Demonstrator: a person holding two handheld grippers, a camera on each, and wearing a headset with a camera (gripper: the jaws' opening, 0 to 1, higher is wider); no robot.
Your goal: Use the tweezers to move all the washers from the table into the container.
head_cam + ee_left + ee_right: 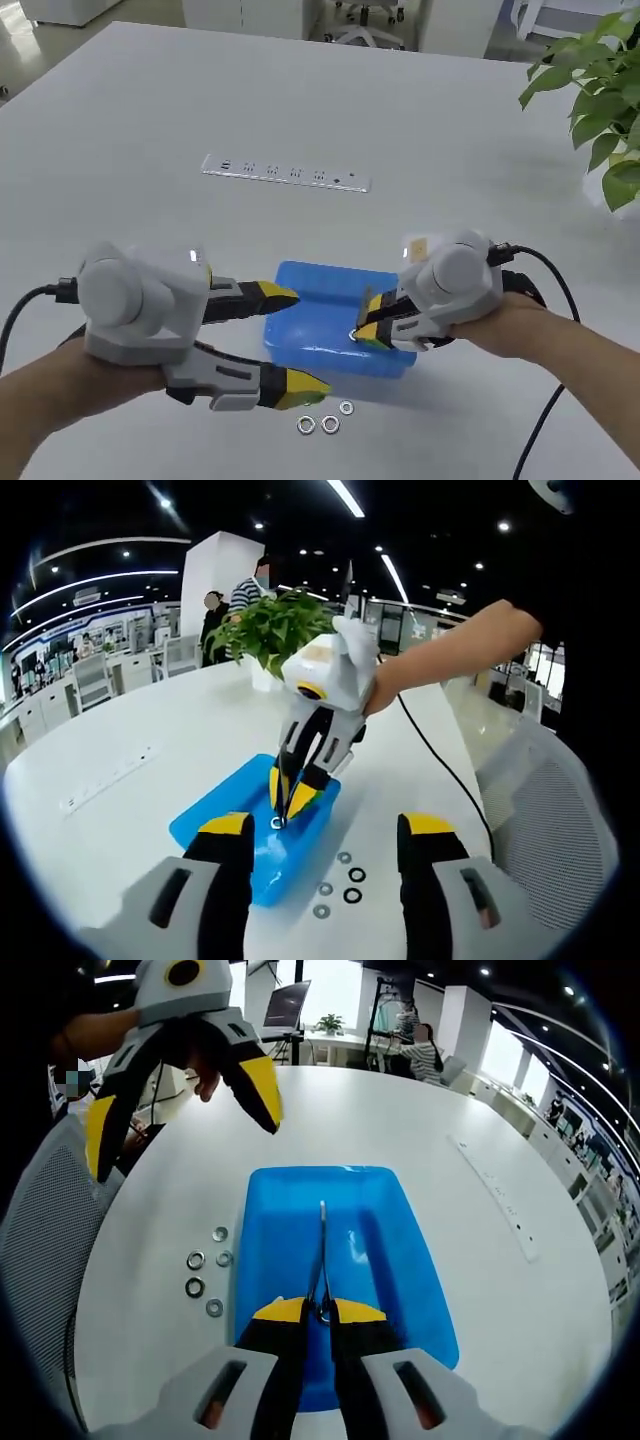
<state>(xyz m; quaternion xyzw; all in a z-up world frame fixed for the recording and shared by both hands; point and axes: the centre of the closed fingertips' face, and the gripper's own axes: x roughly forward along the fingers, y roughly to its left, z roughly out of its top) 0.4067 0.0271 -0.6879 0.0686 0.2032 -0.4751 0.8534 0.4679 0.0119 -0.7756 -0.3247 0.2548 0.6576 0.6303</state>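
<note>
A shallow blue container (320, 272) lies on the white table between my grippers. My right gripper (372, 330) is shut on thin metal tweezers (322, 1250), whose tip hangs over the container's floor (400, 1250). In the left gripper view a small ring-like shape sits at the tweezer tip (278, 822). Several washers (328, 424) lie on the table just outside the container's near edge, also seen as washers (196, 1260) and washers (350, 893). My left gripper (298, 340) stands open and holds nothing, beside the container and above the washers.
A white power strip (285, 172) lies further back on the table. A potted plant (600, 100) stands at the far right. A black cable (545, 280) trails from the right gripper. Chairs and people are beyond the table.
</note>
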